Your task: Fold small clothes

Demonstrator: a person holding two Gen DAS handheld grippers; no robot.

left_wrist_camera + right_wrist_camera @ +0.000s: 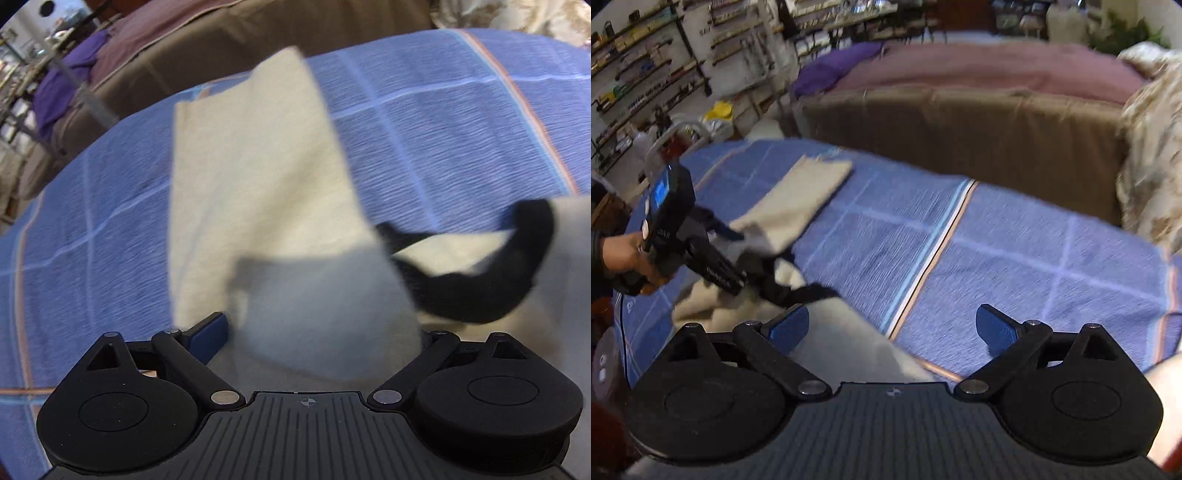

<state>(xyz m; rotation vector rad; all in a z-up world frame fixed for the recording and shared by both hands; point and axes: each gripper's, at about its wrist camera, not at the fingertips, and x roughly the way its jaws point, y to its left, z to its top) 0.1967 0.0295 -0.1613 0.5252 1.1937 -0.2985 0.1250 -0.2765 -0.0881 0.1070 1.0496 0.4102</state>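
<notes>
A cream garment with a black band lies partly lifted over the blue checked bedspread. My left gripper stands with its linkage spread wide. One blue pad shows at the left, and a grey-white fold of the garment covers the gap and the other finger. In the right wrist view the cream garment slopes up beside the left gripper, which a hand holds. My right gripper is open above the bedspread with nothing between its pads.
A brown-covered couch or bed with a mauve blanket and a purple cloth borders the far side. Shelves fill the back left wall. A patterned cream quilt lies at the right.
</notes>
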